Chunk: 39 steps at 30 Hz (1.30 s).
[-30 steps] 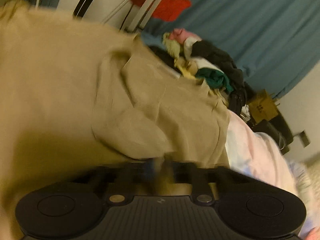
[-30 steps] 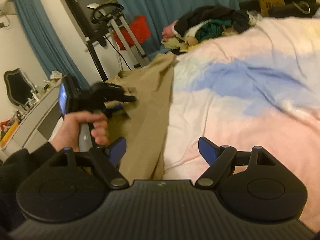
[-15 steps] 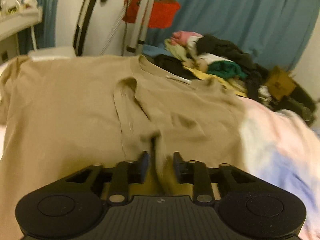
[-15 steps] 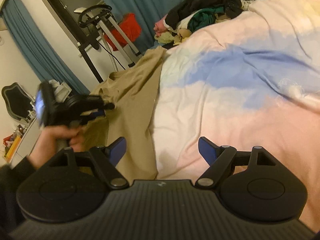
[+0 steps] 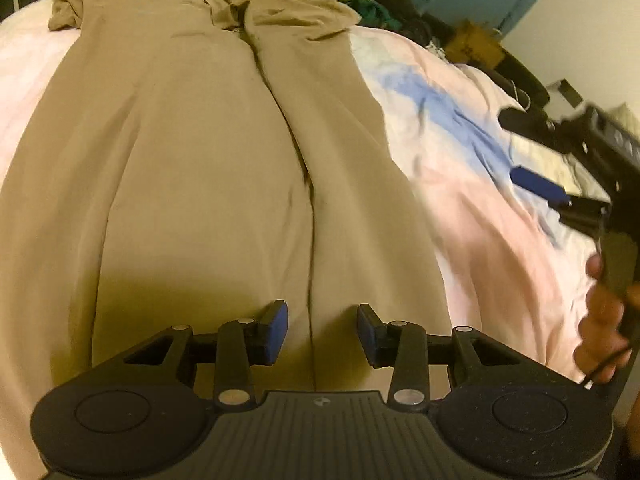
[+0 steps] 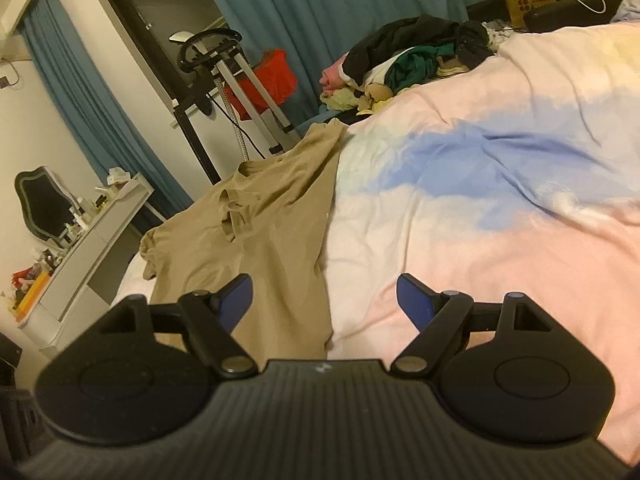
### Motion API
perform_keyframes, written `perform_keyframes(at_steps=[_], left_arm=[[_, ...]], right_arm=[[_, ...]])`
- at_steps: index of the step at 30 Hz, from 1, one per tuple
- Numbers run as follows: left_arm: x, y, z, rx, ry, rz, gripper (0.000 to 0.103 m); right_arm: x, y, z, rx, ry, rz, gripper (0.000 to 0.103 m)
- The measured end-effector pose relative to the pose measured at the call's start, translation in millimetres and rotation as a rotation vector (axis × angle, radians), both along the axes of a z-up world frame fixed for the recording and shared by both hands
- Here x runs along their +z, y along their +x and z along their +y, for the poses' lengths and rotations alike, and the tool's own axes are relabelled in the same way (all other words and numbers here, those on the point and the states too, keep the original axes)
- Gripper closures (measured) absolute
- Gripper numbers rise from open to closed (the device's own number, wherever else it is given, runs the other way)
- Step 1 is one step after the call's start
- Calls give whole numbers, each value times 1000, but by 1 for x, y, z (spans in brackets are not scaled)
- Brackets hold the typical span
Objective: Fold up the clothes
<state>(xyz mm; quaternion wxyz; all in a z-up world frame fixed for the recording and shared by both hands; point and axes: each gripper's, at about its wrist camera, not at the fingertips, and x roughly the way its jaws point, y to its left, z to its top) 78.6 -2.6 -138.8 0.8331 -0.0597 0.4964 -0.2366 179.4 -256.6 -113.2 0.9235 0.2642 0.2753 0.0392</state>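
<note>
Shirt: your tan shirt [image 5: 208,168] lies spread along the left part of the bed [image 5: 472,216], collar end far from you, hem end under your left gripper. One side panel is already laid over toward the middle, and its edge runs as a long seam down the shirt.
Left gripper: your left gripper [image 5: 322,334] hangs over the hem end, straddling that seam. Its jaws have just been opening and now stand partly apart; no cloth is pinched between the pads, so it holds nothing.
Right gripper: your right gripper [image 6: 324,300] is over the bedcover, just beside the shirt's right edge. Its jaws are wide apart and empty. In the left view you can see your hand [image 5: 604,320] on its handle, off to the right.
Step in hand: by the look of it, you have just let go of a lengthwise fold and are between grips.
Still to do: the far sleeve [image 5: 66,12] is bunched at the top left corner, and the left side looks unfolded.
Next move: likely take the left edge and bring it over to meet the seam. You'd want a pinch on the top layer only, near the hem, and a matching pinch near the shoulder.
Watch for: dragging the laid panel askew.
Pile: more clothes [image 6: 416,56] wait at the far end of the bed.
</note>
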Motion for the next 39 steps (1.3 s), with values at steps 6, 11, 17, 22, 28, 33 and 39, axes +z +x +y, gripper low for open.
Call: perform_keyframes(at_steps=[6,11,17,22,28,33,39], left_arm=[[0,-18,2,-37,15,20,91],[10,-38,10,-63,0,-40,102],[16,-53,4,-79,36,-129,100],[42,-50,0,-43,42,-240,56],[103,-30,7,28,34,-402,17],[126,-9,14,70,49,-508,6],[109,4,65,135,-13,-485,6]], right_arm=[[3,-24,0,-20,35,21,22],[5,-34,9,-6,20,24,22],[9,-36,24,35,-35,13,22],[17,-44,31,55,-77,-36,22],[28,-52,25,18,-88,-119,22],[30,-47,23,-5,-131,-119,22],[37,13,60,137,-214,-67,22]])
